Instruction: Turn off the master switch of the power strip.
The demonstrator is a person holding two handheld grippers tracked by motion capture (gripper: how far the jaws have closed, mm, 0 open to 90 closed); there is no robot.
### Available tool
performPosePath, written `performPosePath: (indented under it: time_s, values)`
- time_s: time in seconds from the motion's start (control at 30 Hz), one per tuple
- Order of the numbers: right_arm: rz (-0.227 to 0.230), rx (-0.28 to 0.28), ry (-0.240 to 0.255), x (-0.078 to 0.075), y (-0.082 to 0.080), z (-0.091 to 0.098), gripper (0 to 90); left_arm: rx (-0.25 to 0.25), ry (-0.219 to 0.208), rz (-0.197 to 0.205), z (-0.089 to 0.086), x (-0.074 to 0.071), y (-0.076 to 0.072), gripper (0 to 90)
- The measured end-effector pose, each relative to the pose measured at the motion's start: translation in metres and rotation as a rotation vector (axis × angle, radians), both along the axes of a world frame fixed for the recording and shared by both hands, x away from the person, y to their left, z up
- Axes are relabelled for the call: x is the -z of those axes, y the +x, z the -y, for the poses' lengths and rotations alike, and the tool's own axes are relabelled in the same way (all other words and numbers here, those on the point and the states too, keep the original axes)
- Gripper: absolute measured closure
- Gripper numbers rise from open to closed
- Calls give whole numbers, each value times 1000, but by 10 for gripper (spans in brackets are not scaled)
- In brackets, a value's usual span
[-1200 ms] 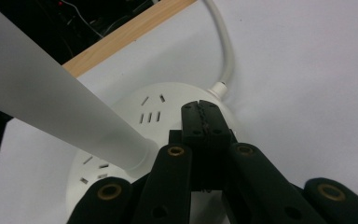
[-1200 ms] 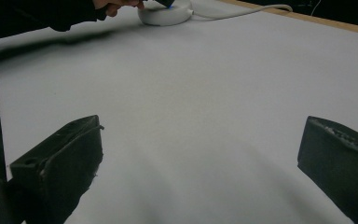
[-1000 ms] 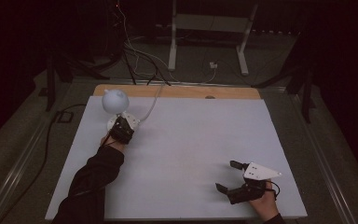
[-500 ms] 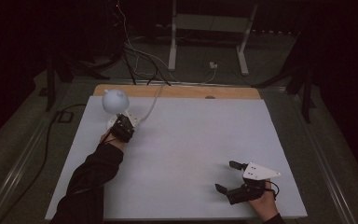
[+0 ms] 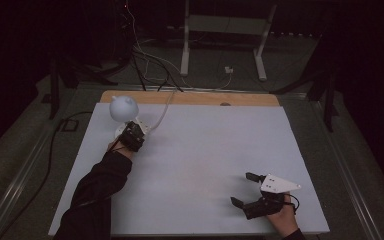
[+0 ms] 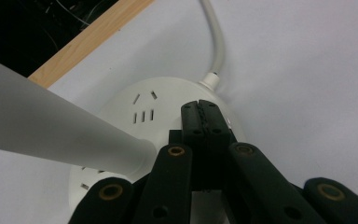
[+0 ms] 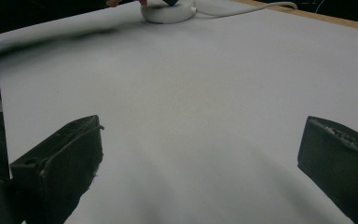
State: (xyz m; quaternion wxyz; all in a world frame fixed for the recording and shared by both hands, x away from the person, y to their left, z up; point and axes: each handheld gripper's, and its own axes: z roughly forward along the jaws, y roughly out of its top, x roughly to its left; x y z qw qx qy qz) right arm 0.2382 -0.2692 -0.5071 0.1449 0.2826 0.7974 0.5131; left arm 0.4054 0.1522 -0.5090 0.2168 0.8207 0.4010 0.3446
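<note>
Left gripper view: the left gripper (image 6: 200,116), jaws closed, presses the rigid, smooth lamp base (image 6: 168,100); grasp its stem (image 6: 51,135). The right gripper (image 5: 245,189) rests open.

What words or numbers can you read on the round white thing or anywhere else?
None can be read.
The round white power strip shows plug slots but no letters or numbers.
The lamp, the left gripper, the right gripper and the white table show no writing either.
</note>
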Motion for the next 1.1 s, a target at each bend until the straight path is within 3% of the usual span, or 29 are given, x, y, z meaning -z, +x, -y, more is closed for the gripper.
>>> performPosePath:
  time_s: [0.07, 0.2, 0.23, 0.37, 0.7, 0.73, 0.83, 0.93, 1.0, 1.1]
  values:
    - [0, 4, 2, 0, 0, 1, 0, -20, -40, 16, -2, -1, 0, 900]
    - [-2, 7, 3, 0, 1, 1, 0, -9, -88, 16, -4, -2, 0, 900]
    - [-2, 7, 3, 0, 1, 1, 0, -11, -76, 29, -3, -1, -1, 900]
    - [-5, 9, 6, 0, 1, 2, 0, -21, -89, 48, -4, -8, -4, 900]
    - [-2, 6, 5, 0, 1, 1, 0, -16, -179, 22, -8, -29, -10, 900]
    - [-1, 4, 6, 0, 0, 1, 0, -15, -194, 22, -8, -31, -11, 835]
    - [0, 3, 7, 0, 0, 1, 0, -3, -215, 13, -6, -36, -14, 804]
    - [-2, 6, 13, -1, 1, 2, 0, 9, -234, -5, -4, -39, -16, 633]
    - [0, 6, 14, -1, 1, 2, 0, 14, -235, -18, -1, -41, -17, 593]
    - [-1, 6, 13, -1, 0, 1, 0, 16, -248, -44, 2, -43, -21, 370]
